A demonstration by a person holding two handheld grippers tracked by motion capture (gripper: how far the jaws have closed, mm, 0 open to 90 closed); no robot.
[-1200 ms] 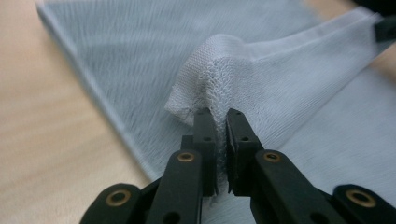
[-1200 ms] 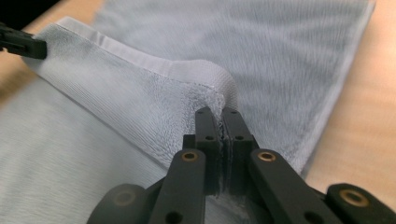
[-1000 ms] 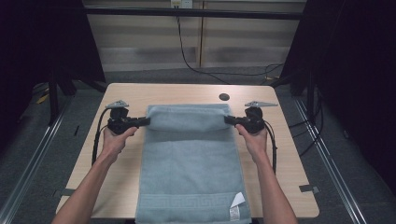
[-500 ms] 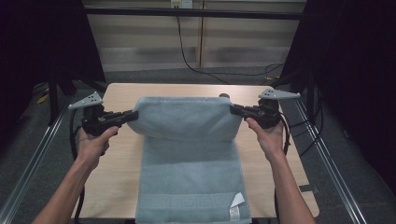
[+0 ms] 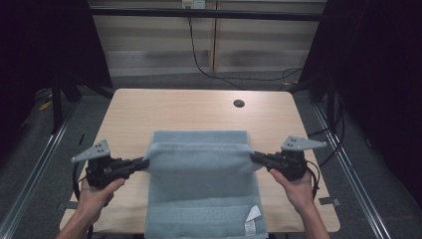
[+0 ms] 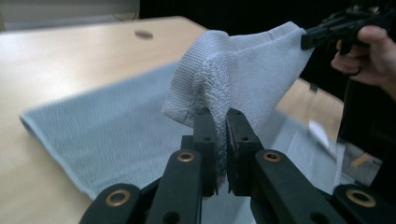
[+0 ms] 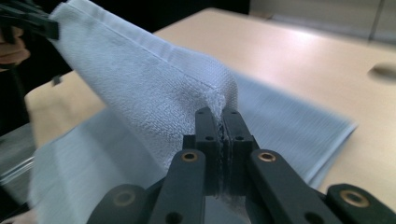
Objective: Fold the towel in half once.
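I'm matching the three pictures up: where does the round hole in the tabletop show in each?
High view: the round hole lies right of centre near the table's far edge, beyond the towel.
Left gripper view: upper left, left of the raised towel corner.
Right gripper view: at the right edge, partly cut off.
Shared landmark: the grey towel's lifted edge.

Pale blue-grey towel (image 5: 199, 174), light wood table (image 5: 174, 109), black claws

Left gripper (image 5: 144, 163), right gripper (image 5: 253, 157) clamp towel (image 5: 199, 174) corners, lifted above table (image 5: 174, 112).
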